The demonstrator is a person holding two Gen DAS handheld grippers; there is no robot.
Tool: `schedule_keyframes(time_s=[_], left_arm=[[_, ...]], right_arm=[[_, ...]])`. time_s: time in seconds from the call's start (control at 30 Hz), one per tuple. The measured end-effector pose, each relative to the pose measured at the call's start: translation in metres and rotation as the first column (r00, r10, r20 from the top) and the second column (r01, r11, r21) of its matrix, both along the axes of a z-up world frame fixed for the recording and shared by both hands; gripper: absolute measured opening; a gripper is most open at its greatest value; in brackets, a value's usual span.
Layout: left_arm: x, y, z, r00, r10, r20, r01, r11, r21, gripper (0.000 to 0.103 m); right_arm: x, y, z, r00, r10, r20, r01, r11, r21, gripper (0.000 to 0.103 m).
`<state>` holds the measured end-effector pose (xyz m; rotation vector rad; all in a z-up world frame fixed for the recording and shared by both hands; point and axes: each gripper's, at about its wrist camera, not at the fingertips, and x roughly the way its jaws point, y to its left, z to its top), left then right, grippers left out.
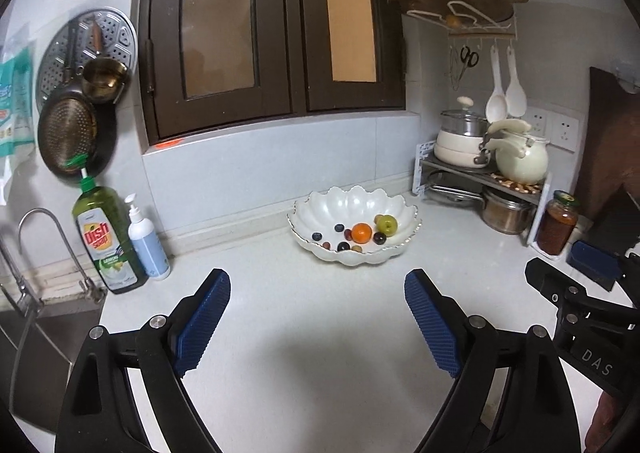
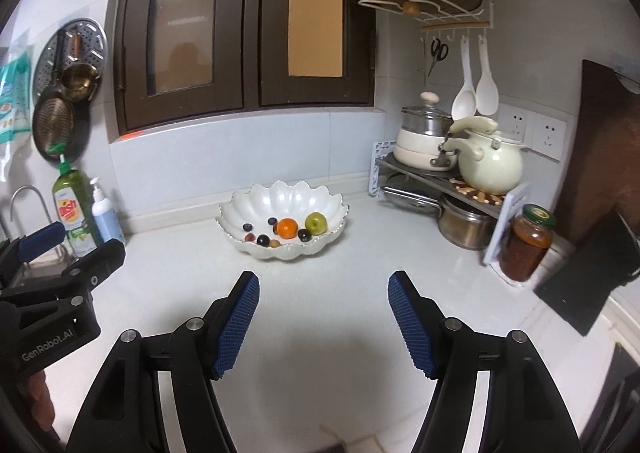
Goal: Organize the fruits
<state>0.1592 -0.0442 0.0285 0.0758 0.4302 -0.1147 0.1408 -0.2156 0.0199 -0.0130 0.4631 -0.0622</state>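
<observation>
A white scalloped bowl (image 1: 402,213) (image 2: 256,209) stands on the white counter near the back wall. It holds an orange (image 1: 361,233) (image 2: 287,228), a green apple (image 1: 387,225) (image 2: 315,223) and several small dark fruits (image 1: 343,246) (image 2: 263,240). My left gripper (image 1: 318,285) is open and empty, above the counter in front of the bowl. My right gripper (image 2: 324,285) is open and empty, also short of the bowl. Each gripper shows at the edge of the other's view.
A dish soap bottle (image 1: 105,237) and pump bottle (image 1: 147,241) stand by the sink faucet (image 1: 36,249) at left. A rack with pots and a pale kettle (image 2: 490,165) fills the right corner, with a jar (image 2: 528,249) beside it. Pans hang on the left wall.
</observation>
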Motion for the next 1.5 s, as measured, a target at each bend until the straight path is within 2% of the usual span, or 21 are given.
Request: schedule_keyframes(time_s=[0.2,0.3,0.73,1.1,1.5], left_arm=[[-0.045,0.001,0.005,1.0,0.007,0.023,-0.006,1.0,-0.015,0.093],[-0.065,0.001,0.009,0.999,0.01,0.044,-0.01,1.0,-0.006,0.097],[-0.144,0.002,0.018,0.995,0.018,0.1,-0.02,1.0,0.017,0.103],[-0.172,0.009,0.019,0.993,0.031,0.116,-0.032,0.999,0.006,0.103],[-0.186,0.016,0.018,0.992,0.044,0.122,-0.044,0.999,0.002,0.103]], right_arm=[[-0.045,0.001,0.004,1.0,0.004,0.028,-0.004,1.0,-0.002,0.068],[-0.062,0.0,0.005,0.999,0.0,0.04,0.001,1.0,-0.005,0.074],[-0.131,0.0,0.008,0.997,0.027,0.078,-0.027,1.0,0.005,0.076],[-0.164,0.005,0.009,0.994,0.03,0.102,-0.029,0.999,-0.014,0.076],[-0.175,0.012,0.009,0.994,0.041,0.103,-0.04,0.999,-0.016,0.076]])
